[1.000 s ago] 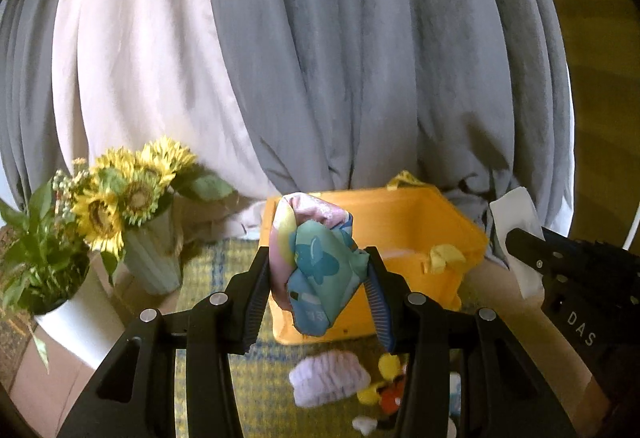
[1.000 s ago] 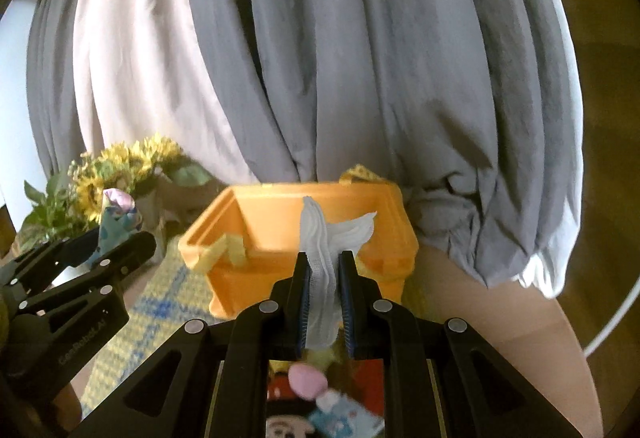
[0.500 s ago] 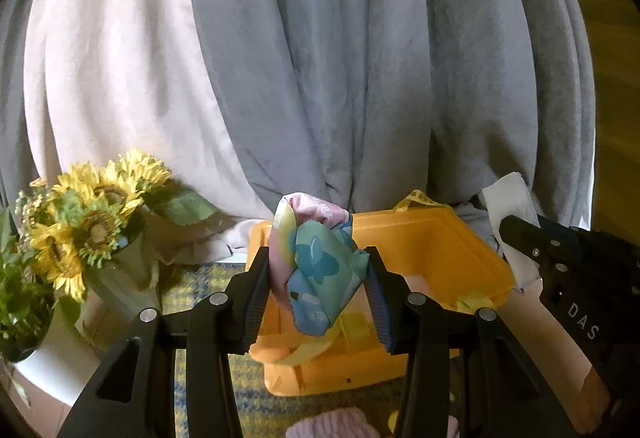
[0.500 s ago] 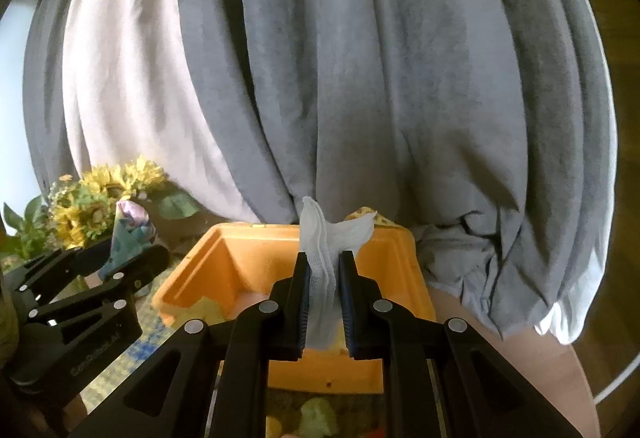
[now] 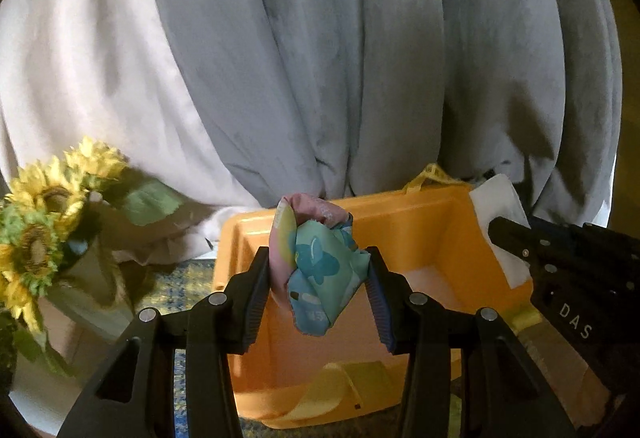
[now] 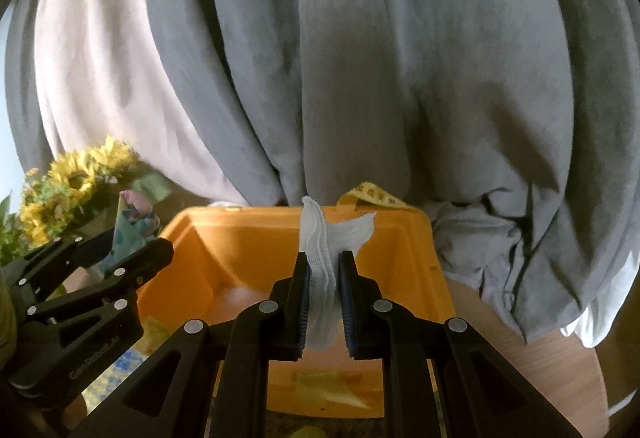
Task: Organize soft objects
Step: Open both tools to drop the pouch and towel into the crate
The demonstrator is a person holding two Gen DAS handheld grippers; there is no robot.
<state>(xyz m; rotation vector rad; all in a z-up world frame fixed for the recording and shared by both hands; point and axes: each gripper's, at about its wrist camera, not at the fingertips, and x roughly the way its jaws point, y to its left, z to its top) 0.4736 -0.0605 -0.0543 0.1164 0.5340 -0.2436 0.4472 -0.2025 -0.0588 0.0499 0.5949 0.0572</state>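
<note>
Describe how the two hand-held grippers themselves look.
Both are matte black plastic with silver screws. The left hand-held gripper and right hand-held gripper have blue ribbed pads. White "DAS" lettering marks the right one's side. No cables or sleeves show.

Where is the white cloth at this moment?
The white cloth is pinched in the right gripper, centre of the right wrist view, in front of the orange bin.

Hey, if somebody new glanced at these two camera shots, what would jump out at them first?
Probably the bright orange bin, open just beyond both grippers, in front of the grey curtain. Next, each load: the left gripper clamps a pastel patterned cloth, the right gripper a white cloth. Sunflowers stand far left.
</note>
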